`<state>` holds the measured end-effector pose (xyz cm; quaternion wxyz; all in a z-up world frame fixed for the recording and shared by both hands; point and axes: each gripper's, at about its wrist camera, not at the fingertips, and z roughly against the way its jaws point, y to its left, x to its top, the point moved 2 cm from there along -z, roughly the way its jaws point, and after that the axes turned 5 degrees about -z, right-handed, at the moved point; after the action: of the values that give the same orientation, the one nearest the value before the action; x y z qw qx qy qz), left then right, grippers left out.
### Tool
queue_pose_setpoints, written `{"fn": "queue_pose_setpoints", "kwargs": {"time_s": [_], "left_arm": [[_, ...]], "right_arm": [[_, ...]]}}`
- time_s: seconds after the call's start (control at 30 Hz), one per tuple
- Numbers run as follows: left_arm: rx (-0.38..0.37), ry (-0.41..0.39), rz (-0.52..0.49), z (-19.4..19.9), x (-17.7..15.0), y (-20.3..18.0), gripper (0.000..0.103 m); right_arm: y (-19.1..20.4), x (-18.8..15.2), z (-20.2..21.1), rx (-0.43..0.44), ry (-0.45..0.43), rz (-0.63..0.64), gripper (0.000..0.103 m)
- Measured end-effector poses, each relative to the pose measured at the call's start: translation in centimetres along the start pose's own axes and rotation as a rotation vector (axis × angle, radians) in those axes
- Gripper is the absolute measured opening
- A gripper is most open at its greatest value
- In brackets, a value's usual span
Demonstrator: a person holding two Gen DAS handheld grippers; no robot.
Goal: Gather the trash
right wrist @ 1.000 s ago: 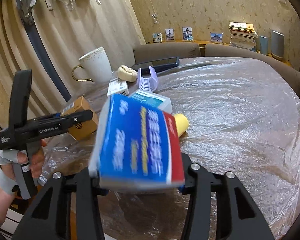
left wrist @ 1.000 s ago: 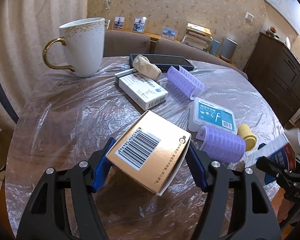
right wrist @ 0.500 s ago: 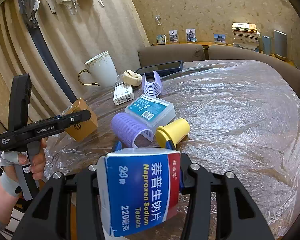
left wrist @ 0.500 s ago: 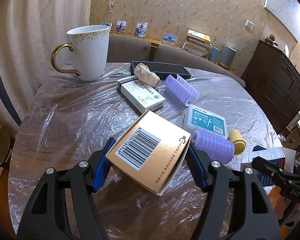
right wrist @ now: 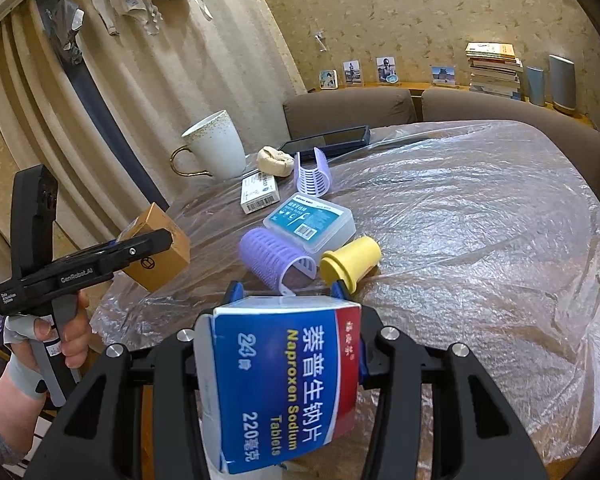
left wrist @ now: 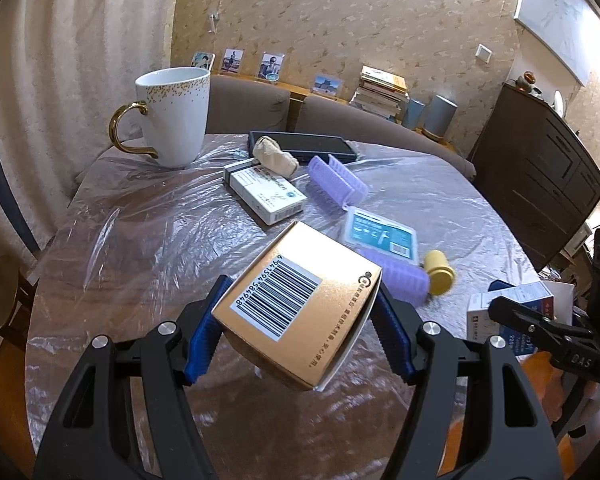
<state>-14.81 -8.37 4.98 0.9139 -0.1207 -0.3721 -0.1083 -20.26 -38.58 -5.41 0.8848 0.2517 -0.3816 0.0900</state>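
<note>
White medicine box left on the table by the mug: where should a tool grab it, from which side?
Grip the white medicine box across its two long narrow sides, coming down from above. It lies flat on the plastic-covered table, so its broad faces can't be pinched. The beige wad and purple roller crowd its far end; approach from the near end.

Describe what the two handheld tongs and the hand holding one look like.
Both tongs, left and right, are matte black plastic with silver screws and ribbed blue pads. The right-wrist view shows the left one's pistol handle, printed "GenRobot.AI" in white. The person's left hand wears grey wrap on a finger and thumb.
</note>
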Motion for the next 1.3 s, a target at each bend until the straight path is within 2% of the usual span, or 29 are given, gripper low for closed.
{"fn": "queue_pose_setpoints", "kwargs": {"time_s": [0.5, 0.83, 1.3], "left_arm": [[-0.058, 0.034, -0.024, 2.7, -2.7, -2.5, 0.068], [-0.028, 0.061, -0.052, 3.7, -4.5, -4.1, 0.069], [-0.036, 0.1, -0.115, 5.2, -7.0, -6.6, 0.069]], "right_arm": [[0.3, -2.4, 2.9, 0.045, 0.078, 0.001, 0.045], [1.1, -3.7, 3.9, 0.051, 0.115, 0.029, 0.045], [1.9, -5.7, 4.4, 0.063, 0.161, 0.046, 0.045]]}}
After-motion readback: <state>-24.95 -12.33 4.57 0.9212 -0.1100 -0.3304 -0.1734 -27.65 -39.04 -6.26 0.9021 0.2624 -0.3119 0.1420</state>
